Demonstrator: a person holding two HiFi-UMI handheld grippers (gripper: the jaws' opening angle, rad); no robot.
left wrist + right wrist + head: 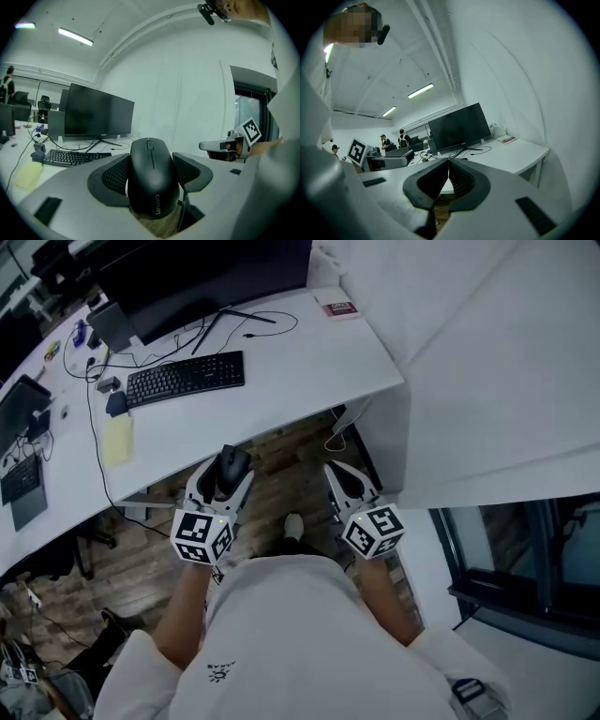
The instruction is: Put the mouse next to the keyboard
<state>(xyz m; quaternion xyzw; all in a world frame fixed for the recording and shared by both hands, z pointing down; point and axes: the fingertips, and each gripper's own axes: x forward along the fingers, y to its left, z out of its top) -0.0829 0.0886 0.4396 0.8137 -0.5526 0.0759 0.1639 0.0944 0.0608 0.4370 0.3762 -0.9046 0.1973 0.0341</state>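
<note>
While the person stands short of the white desk (281, 381), both tongs are held out in front of the torso, over the brown wood-plank floor (281, 486).

Left tongs (228, 474) are clamped on a black plastic mouse (232, 463). In the left gripper view the ribbed black pads (115, 176) press on its two sides. It sits top-up, w/ scroll wheel & buttons pointing away toward the desk and the Lenovo logo on the near end. The mouse is just off the desk's near edge, above the floor and not over the desk top. It's well apart from the black full-size keyboard (185, 378), which lies further back on the desk in front of a large black flat monitor (206, 273) on a thin-legged stand.

Right tongs (337, 472) carry nothing. The right gripper view shows the jaws together, pads (461, 180) meeting at the tips w/ nothing between. They sit beside the left tongs, apart from them, near the desk's right-hand corner.

Other bits on the desk:
- A pale yellow sticky-note pad (117, 439) lies left of the keyboard, nearer the front edge.
- A red-and-white booklet (339, 306) lies at the far right corner.
- A second dark keyboard (21, 479) lies at the far left.

In the right gripper view a few people (401, 137) stand in the bkgd, left of the monitor.
</note>
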